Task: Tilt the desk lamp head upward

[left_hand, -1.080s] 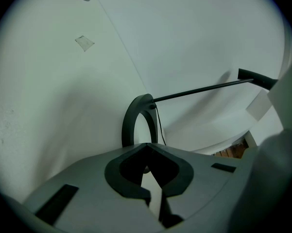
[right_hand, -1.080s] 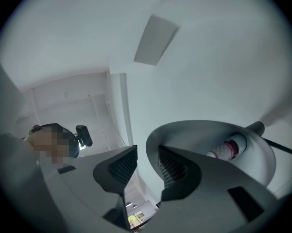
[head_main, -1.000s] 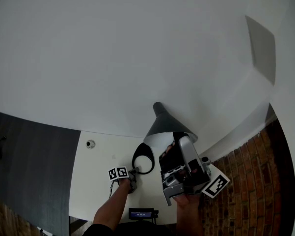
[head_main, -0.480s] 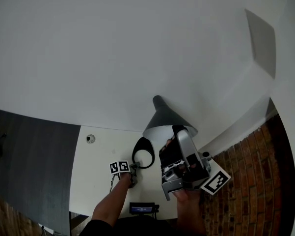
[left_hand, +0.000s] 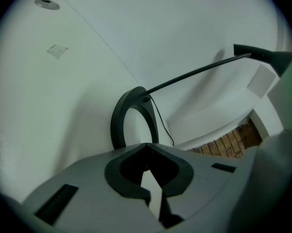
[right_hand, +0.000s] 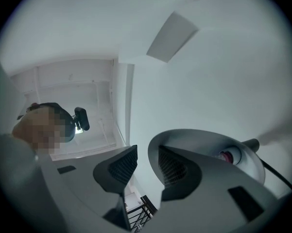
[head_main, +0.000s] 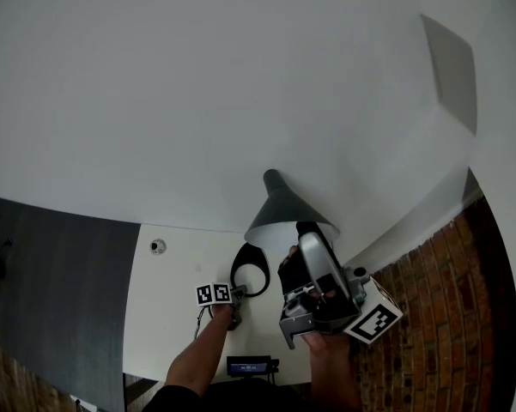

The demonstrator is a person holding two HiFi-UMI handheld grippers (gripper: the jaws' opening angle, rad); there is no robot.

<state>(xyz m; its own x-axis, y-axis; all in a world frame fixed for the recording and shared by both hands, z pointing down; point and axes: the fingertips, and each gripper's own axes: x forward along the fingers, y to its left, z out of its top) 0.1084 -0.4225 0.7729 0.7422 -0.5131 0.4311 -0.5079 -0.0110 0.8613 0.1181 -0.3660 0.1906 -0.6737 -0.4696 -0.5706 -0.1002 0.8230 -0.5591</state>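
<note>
White desk point(head_main: 176, 281) against a bare white wall point(head_main: 240, 84), brick point(head_main: 429, 316) off to the right, and the lamp stands at the back of the desk, near the wall.

Down low, the left gripper point(head_main: 232, 305) sits on the desk right at the near edge of the ring base point(head_main: 235, 273). Its own view shows the jaws drawn together at the tips with nothing between them, the left gripper point(left_hand: 146, 147) nosed up to the ring point(left_hand: 117, 125). That looks like a steadying post, there so the base does not slide or tip while the head is worked.

Up top, the right gripper point(head_main: 305, 230) reaches under the head point(head_main: 285, 211). In its view the jaws stand a little apart, astride the shade rim: one pad inside the mouth, the other outside, with a sliver of wall showing between that outer pad and the rim. So the right gripper point(right_hand: 145, 154) is not clamped, more likely hooked on for leverage to lift.

The head is a cone. Its narrow end points up and back toward the wall, and its wide mouth point(right_hand: 209, 144) opens down and toward the person, bulb point(right_hand: 227, 155) visible deep inside. The long axis runs from the tip to the mouth, tilted rather than upright. A thin stem point(left_hand: 194, 74) slants up from the ring to carry it.
</note>
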